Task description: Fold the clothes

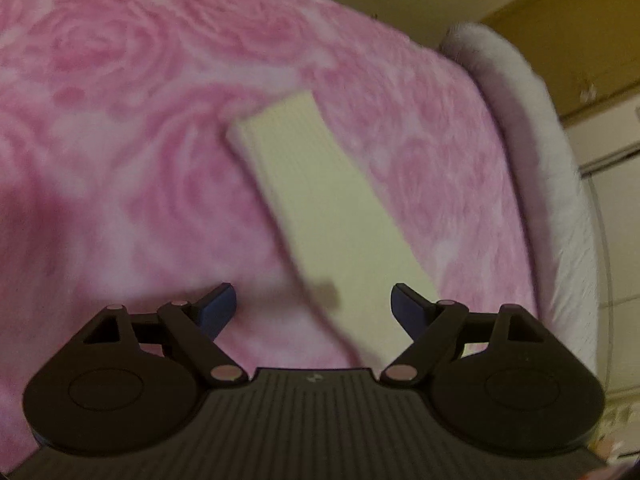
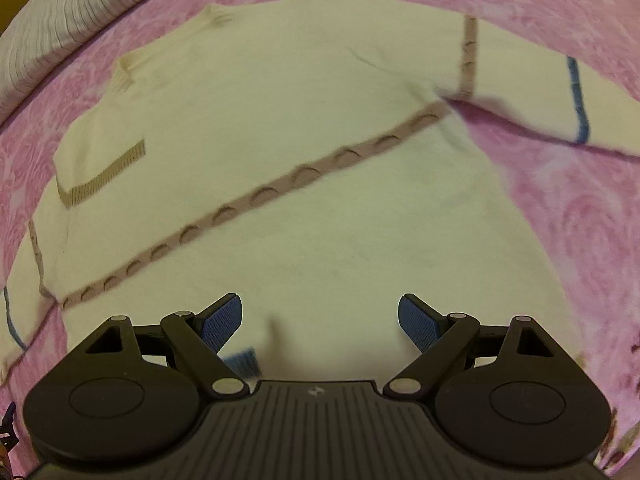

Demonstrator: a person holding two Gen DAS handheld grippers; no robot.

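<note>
Cream sweater (image 2: 280,128) lies flat on the pink blanket (image 2: 580,220), one sleeve (image 1: 320,200) stretched out alone under the left gripper (image 1: 313,304); left gripper and right gripper (image 2: 320,316) both hang above it, jaws spread, nothing held. Knit looks soft, light and floppy, probably draggy on the fleece, so best pinch a cuff, hem or shoulder edge rather than mid-panel. Blanket covers a bed, striped grey bedding (image 2: 60,12) at its edge, wood cabinets (image 1: 580,20) beyond.

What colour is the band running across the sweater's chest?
Tan-brown, with a repeating arch pattern, on the cream sweater; the band shows best in the right wrist view.
</note>
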